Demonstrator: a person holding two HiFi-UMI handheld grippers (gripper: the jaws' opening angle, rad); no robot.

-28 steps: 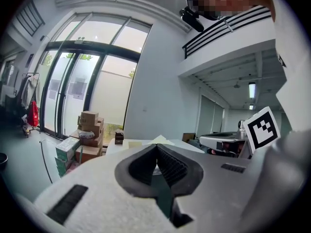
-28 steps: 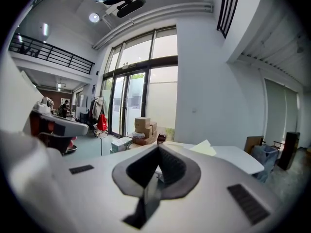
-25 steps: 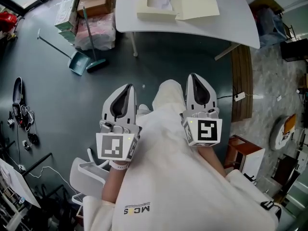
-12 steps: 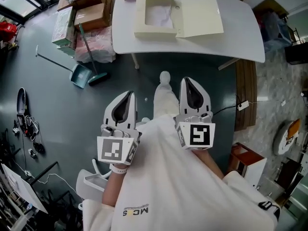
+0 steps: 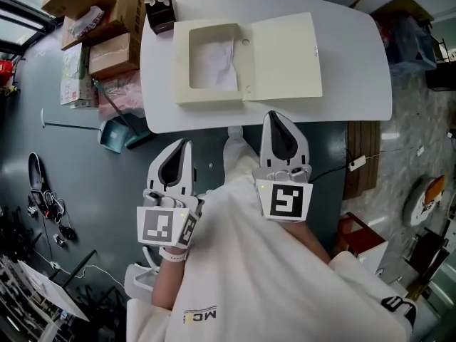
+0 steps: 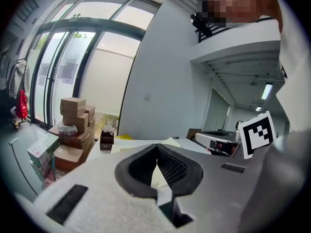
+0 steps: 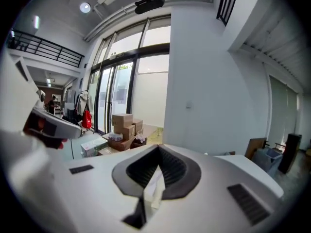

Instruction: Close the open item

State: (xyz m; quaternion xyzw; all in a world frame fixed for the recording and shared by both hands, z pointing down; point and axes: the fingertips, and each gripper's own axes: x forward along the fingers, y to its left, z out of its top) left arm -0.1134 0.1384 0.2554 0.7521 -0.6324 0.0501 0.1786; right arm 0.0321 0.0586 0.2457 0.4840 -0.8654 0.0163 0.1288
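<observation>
An open cream box (image 5: 211,66) lies on the white table (image 5: 356,70), white paper inside its tray. Its flat lid (image 5: 285,55) is folded out to the right. In the head view both grippers are held side by side in front of the person's white clothing, pointing at the table. My left gripper (image 5: 184,142) is shut and empty, its tips just short of the table's near edge. My right gripper (image 5: 274,114) is also shut and empty, its tips at that edge below the lid. In the gripper views the left gripper (image 6: 156,145) and right gripper (image 7: 159,148) each show jaws meeting at the tip.
Cardboard boxes (image 5: 107,20) are stacked left of the table, with a teal dustpan (image 5: 114,134) on the floor below them. A small dark box (image 5: 160,16) sits at the table's far left corner. A wooden board (image 5: 360,148) lies right of the table. A white chair (image 5: 142,276) stands behind my left arm.
The person has walked up to the table, so the table and box now sit much closer in the head view. Both grippers have advanced to the table's near edge and stay shut.
</observation>
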